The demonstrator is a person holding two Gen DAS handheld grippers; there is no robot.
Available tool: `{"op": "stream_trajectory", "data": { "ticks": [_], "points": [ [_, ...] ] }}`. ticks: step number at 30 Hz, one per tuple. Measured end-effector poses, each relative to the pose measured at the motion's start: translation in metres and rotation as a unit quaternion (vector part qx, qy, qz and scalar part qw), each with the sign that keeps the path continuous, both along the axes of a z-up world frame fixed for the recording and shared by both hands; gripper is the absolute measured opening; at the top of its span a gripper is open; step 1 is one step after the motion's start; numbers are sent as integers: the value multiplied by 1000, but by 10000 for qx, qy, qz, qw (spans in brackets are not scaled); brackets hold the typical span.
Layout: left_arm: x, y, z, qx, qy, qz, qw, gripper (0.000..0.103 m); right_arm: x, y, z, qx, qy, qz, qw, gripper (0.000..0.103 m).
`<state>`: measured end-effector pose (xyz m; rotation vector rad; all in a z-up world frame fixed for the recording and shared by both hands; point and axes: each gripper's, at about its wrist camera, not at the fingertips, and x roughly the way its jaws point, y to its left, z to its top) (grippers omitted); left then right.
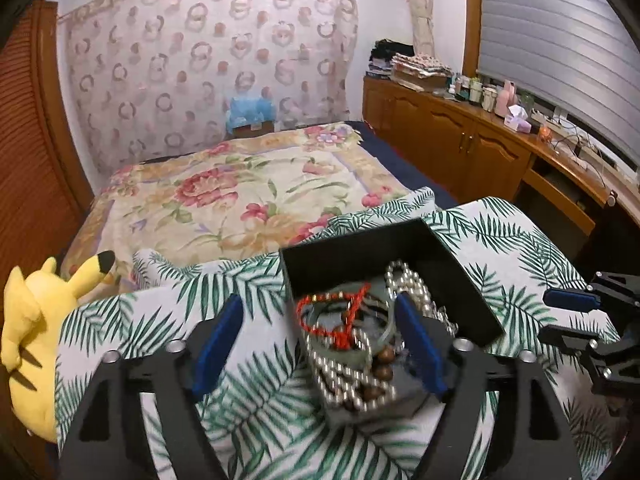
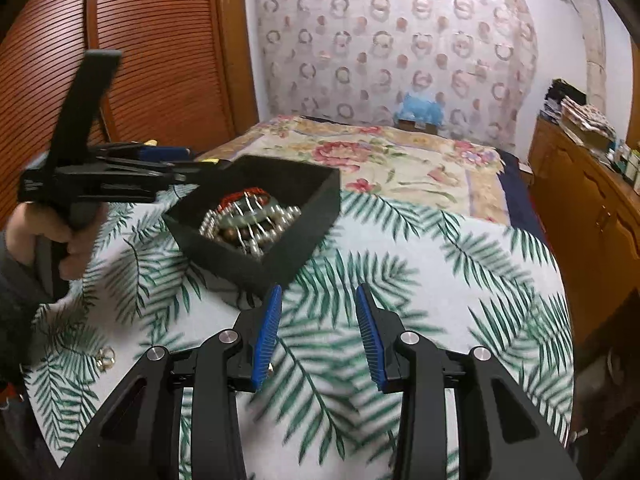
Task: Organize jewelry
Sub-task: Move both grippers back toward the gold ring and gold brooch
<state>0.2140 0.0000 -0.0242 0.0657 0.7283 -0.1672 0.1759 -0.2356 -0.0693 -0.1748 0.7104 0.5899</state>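
Two claws hang over one black box [image 1: 460, 276] that sits on a leaf-print cloth [image 1: 256, 392]. The box is the landmark. Behind the box lies a big bed with a flowered blanket [image 1: 240, 184], and behind that hangs a curtain with rings on it [image 1: 208, 52]. To the right of the box runs a long wooden cabinet [image 1: 460, 140] with small bottles on top. To the left of the box, in the left wrist view, sits a yellow plush toy [image 1: 36, 320].

Inside the box is a heap of jewelry [image 1: 360, 344]: silver bead chains, brown beads and a red cord. The left claw [image 1: 320, 344] is spread wide just over the near part of the box. Its right blue pad is over the heap and its left pad is over the cloth outside the box. The pads pinch nothing.

The right claw [image 2: 316, 336] is partly spread and holds nothing. It is in front of the box, near it but apart, over bare cloth. A hand [image 2: 44, 236] grips the left claw's handle to the left of the box. A small gold ring [image 2: 105, 357] lies on the cloth, well apart from the box.
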Motion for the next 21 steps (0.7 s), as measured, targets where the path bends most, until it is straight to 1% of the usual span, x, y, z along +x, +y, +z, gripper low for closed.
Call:
{"op": "stream_trajectory", "data": {
  "ticks": [1, 3, 7, 13, 20, 21],
  "points": [
    [-7, 1, 0, -40, 0, -1, 10000, 83, -3, -3, -2, -4, 13, -29, 10000, 41],
    [-18, 2, 0, -89, 10, -1, 10000, 87, -8, -7, -7, -2, 55, -71, 10000, 41],
    [-43, 3, -4, -153, 48, 4, 9999, 91, -16, -9, -13, -46, 117, -103, 9999, 41],
    [-72, 2, -12, -205, 117, -3, 9997, 91, -29, 0, -14, -45, 162, -1, 9999, 41],
    [-102, 3, -25, -274, 221, -62, 9994, 91, -33, 22, -27, -266, 308, 273, 9988, 41],
    [-105, 3, -27, -290, 234, -72, 9993, 91, -34, 25, -28, -319, 310, 293, 9986, 38]
  ]
}}
